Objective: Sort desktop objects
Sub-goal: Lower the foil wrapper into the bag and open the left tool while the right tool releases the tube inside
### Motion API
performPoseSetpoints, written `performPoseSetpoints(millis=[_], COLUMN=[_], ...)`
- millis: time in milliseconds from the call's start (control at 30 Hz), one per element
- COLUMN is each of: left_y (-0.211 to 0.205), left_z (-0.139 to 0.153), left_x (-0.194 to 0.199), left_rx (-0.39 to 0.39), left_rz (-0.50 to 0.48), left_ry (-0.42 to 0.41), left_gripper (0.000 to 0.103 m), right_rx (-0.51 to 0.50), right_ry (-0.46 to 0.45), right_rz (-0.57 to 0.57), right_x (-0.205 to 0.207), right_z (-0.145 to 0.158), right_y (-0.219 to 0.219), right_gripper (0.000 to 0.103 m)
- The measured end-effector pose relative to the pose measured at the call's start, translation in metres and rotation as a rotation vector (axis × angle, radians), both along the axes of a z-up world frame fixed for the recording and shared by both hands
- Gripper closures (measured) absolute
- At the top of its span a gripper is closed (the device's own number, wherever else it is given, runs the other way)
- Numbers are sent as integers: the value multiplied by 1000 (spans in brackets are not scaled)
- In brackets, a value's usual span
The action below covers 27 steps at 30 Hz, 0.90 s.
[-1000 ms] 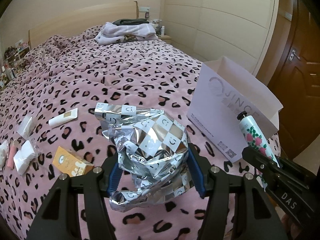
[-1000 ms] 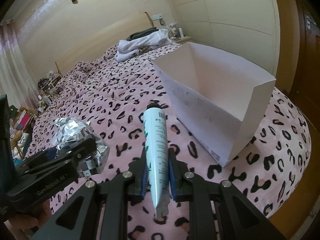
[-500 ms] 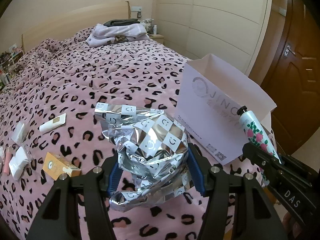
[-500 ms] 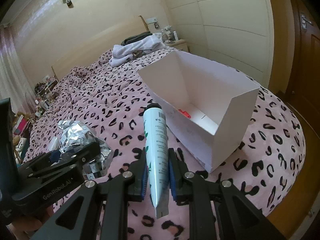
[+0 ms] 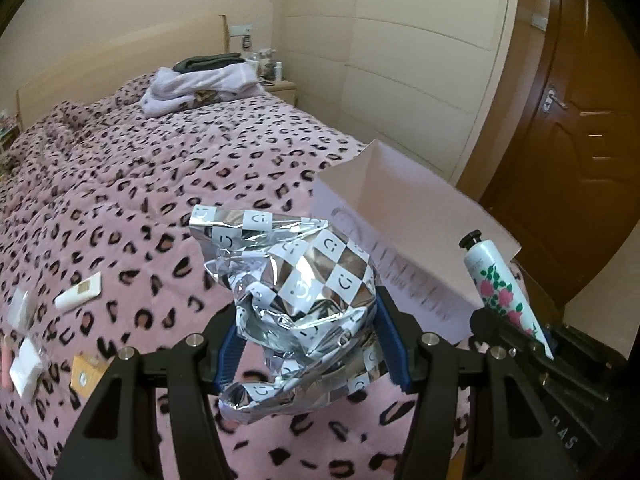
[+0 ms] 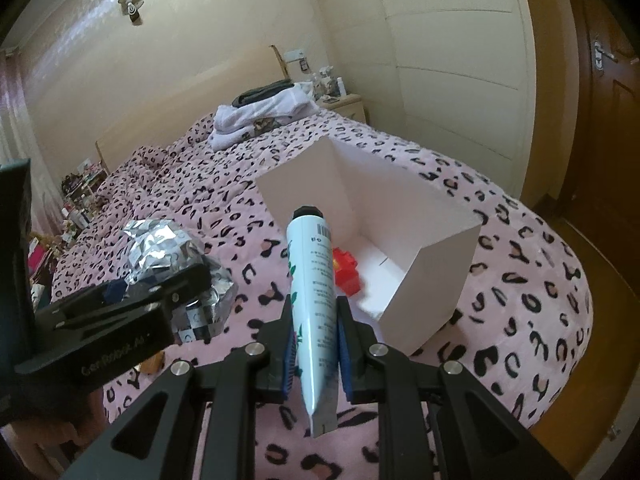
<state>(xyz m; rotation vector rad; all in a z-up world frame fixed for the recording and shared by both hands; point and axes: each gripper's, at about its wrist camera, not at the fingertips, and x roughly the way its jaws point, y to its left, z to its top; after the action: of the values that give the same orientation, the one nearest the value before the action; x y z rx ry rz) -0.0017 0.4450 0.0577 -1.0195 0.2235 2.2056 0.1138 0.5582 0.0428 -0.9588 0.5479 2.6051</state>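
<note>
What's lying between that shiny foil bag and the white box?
Only bare leopard-print blanket separates the foil bag from the white box, seen in the right wrist view.

Foil bag (image 5: 304, 300): I see crinkled, mirror-bright metallic film, printed with matt white checks.
Tube (image 6: 316, 296): looks to me like smooth, glossy plastic, with a black cap.
Box (image 6: 432, 280): I read it as matt white card, flat and smooth.
Bedspread (image 5: 160, 184): soft, fuzzy cloth from where I watch.
Left gripper (image 5: 306, 350): I make out matt black plastic arms, shiny metal screw heads, blue pads (image 5: 394, 346) with a dull finish.
Door (image 5: 592, 132): varnished wood, slightly glossy.
</note>
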Motion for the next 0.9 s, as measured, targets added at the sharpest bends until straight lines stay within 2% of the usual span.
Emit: performPoseSetpoints(millis=[500,700,900], left_y=[73,105,123], left_z=[29,34,26], left_x=[-45,-54,-56], left_rx=[68,67,49], left_rz=[-126,-150,-165], left_ry=[-80,-93,-105], left_gripper=[43,43,43], right_rx=[42,40,35], right_ry=[31,21,-1], right_rz=[-59,-79,-83], right_x=[-28,-40,-48], right_z=[28,25,16], right_y=[35,50,58], right_gripper=[85,85,85])
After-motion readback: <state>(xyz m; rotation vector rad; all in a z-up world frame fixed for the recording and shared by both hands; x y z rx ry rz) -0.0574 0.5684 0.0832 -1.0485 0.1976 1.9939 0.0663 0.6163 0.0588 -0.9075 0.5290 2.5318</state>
